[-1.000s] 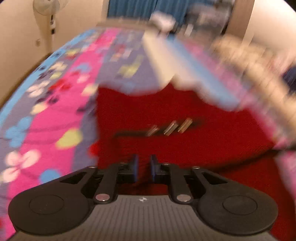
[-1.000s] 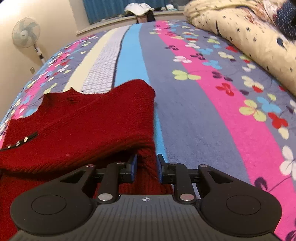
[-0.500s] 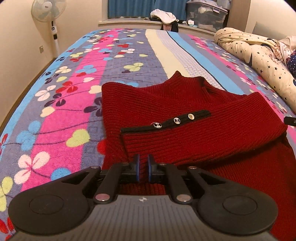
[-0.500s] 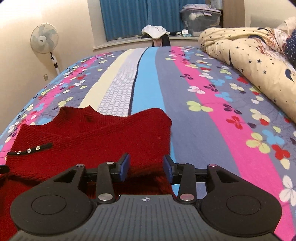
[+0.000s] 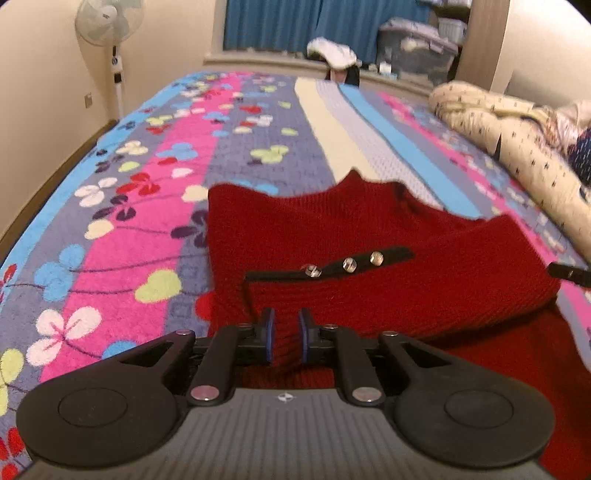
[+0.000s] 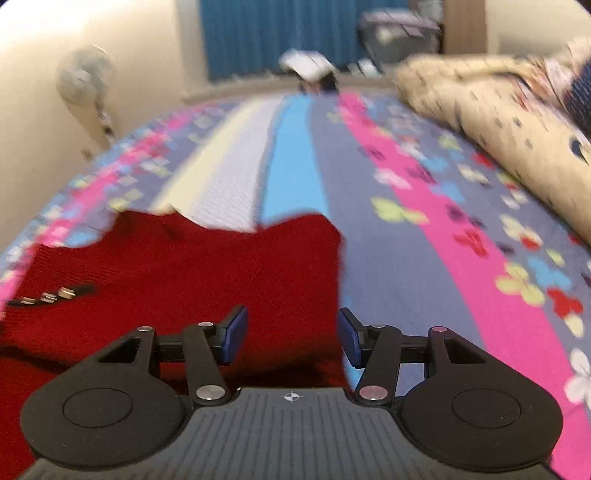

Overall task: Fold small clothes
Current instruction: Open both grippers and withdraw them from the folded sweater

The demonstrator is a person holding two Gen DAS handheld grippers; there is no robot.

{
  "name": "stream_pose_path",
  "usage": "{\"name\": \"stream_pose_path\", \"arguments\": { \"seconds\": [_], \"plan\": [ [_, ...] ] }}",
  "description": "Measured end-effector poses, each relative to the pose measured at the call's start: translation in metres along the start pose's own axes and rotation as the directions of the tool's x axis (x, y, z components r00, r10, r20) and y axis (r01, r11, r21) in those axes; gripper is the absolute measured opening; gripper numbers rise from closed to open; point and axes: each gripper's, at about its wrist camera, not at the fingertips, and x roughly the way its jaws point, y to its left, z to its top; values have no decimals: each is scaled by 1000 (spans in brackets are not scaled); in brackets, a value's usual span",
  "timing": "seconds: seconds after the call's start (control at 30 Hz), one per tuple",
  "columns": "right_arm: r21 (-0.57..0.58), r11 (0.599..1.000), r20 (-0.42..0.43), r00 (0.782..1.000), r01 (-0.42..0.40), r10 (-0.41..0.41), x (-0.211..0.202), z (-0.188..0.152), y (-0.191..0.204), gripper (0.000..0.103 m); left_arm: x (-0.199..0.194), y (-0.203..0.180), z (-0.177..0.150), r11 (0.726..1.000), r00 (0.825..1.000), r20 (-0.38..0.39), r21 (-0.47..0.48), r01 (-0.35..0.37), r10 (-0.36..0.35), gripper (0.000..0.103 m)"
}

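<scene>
A dark red knitted sweater (image 5: 369,229) lies on the bed with both sleeves folded across its front. A black cuff band with three shiny buttons (image 5: 347,264) lies on top. My left gripper (image 5: 284,339) is low over the sweater's near left part, its jaws a little apart with red knit between them. In the right wrist view the sweater (image 6: 192,266) fills the lower left. My right gripper (image 6: 291,338) is open wide over the sweater's right edge and holds nothing.
The bed has a flowered blanket (image 5: 155,177) with pink, blue and grey stripes. A cream star-print duvet (image 5: 517,140) is heaped along the right side. A standing fan (image 5: 107,22) is by the left wall. Storage boxes (image 5: 417,44) and clothes are beyond the bed.
My right gripper let go of the sleeve, opened wide and lifted back. My left gripper's jaws have parted slightly. The sleeves now lie folded across the sweater.
</scene>
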Motion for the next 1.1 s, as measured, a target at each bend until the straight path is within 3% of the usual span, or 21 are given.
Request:
{"name": "stream_pose_path", "arguments": {
  "seconds": [0.07,0.13,0.23,0.37,0.5,0.57,0.63,0.73,0.83,1.1],
  "plan": [
    [-17,997,20,997,-78,78,-2,-8,13,67,-8,-4,-4,1000,1000,30,-1,4,-4,15],
    [-48,990,21,991,-129,131,2,-21,30,71,-15,-9,-8,1000,999,49,5,7,-7,15],
    [-200,964,9,983,-178,183,11,-41,60,73,-32,-17,-19,1000,997,73,28,12,-14,15],
    [-339,927,46,981,-163,189,25,-68,80,103,-56,-26,-39,1000,995,98,28,1,-3,15],
    [-494,869,86,992,-37,92,23,-84,106,102,-77,-39,-61,1000,994,112,14,-8,6,15],
    [-517,856,97,993,-12,72,23,-87,111,102,-85,-44,-71,1000,993,115,24,-8,5,15],
    [-522,853,103,992,-5,69,21,-89,114,102,-90,-50,-81,999,993,119,42,-8,3,15],
    [-518,855,99,993,-10,71,20,-88,113,102,-88,-57,-92,1000,993,118,29,-1,-3,27],
    [-508,861,90,993,-21,78,21,-87,109,102,-81,-61,-100,999,996,85,-28,-18,20,27],
    [-506,862,88,993,-23,79,22,-87,111,102,-96,-52,-127,996,995,63,-17,-83,83,27]
  ]
}}
